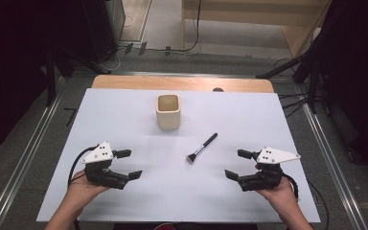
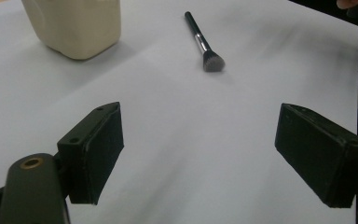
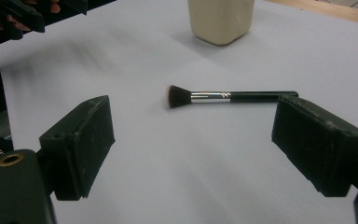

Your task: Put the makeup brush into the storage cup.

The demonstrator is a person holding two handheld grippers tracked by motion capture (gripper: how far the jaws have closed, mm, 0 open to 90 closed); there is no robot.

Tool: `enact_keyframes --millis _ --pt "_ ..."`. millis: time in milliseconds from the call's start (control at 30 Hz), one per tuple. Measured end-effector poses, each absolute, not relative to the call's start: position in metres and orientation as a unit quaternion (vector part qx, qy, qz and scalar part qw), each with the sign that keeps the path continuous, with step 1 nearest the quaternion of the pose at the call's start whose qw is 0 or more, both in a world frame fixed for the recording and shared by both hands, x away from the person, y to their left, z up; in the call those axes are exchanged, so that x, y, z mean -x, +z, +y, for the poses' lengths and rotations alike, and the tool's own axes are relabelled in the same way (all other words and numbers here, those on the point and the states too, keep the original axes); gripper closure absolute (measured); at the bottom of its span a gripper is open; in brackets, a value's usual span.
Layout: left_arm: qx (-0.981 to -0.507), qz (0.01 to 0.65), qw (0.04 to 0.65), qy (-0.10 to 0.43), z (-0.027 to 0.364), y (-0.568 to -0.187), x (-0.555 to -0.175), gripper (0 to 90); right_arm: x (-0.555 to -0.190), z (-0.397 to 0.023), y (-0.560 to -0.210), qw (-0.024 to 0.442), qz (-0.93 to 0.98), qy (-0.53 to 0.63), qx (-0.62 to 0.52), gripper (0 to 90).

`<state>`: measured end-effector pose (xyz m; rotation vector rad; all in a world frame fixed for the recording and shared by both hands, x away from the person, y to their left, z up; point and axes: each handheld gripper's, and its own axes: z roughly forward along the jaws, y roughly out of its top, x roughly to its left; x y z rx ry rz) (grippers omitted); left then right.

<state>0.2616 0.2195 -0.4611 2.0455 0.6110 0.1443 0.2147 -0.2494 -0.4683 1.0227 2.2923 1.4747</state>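
Note:
A black-handled makeup brush [image 1: 202, 147] lies flat near the middle of the white table top [image 1: 124, 124], its bristles pointing toward the near edge. A cream square cup [image 1: 167, 111] stands upright behind it. My left gripper [image 1: 129, 164] rests open at the near left, nothing between its jaws. At the near right my right gripper [image 1: 238, 164] is open too and holds nothing. The left gripper view has the brush [image 2: 203, 43] and cup [image 2: 77, 25] ahead of that gripper [image 2: 200, 154]. In the right gripper view, the brush [image 3: 223, 97] lies just beyond its gripper [image 3: 191, 149], with the cup [image 3: 221, 18] farther off.
The white top sits on a wooden board [image 1: 182, 83] whose far edge shows. Metal rails [image 1: 33, 139] run along both sides on the floor, and black stands and cables sit beyond the table's far corners.

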Motion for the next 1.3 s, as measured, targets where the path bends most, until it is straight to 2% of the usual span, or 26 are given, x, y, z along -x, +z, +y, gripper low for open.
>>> enact_keyframes --millis 600,800,1000,1100,1300 --pt "-0.824 0.255 0.501 0.070 0.214 -0.460 -0.266 14.7 -0.215 -0.248 -0.469 0.114 0.782 0.505 -0.348 14.0" --pt "-0.832 0.262 0.486 0.059 0.209 -0.460 -0.268 14.8 -0.215 -0.248 -0.469 0.115 0.782 0.504 -0.348 14.0" --pt "-0.828 0.272 0.485 0.070 0.207 -0.456 -0.270 14.8 -0.215 -0.248 -0.470 0.113 0.783 0.502 -0.350 14.0" --pt "-0.829 0.279 0.474 0.104 0.207 -0.453 -0.270 16.5 -0.214 -0.248 -0.469 0.115 0.782 0.504 -0.348 14.0" --pt "-0.826 0.290 0.478 0.076 0.205 -0.454 -0.275 16.4 -0.215 -0.248 -0.469 0.114 0.781 0.505 -0.349 14.0"
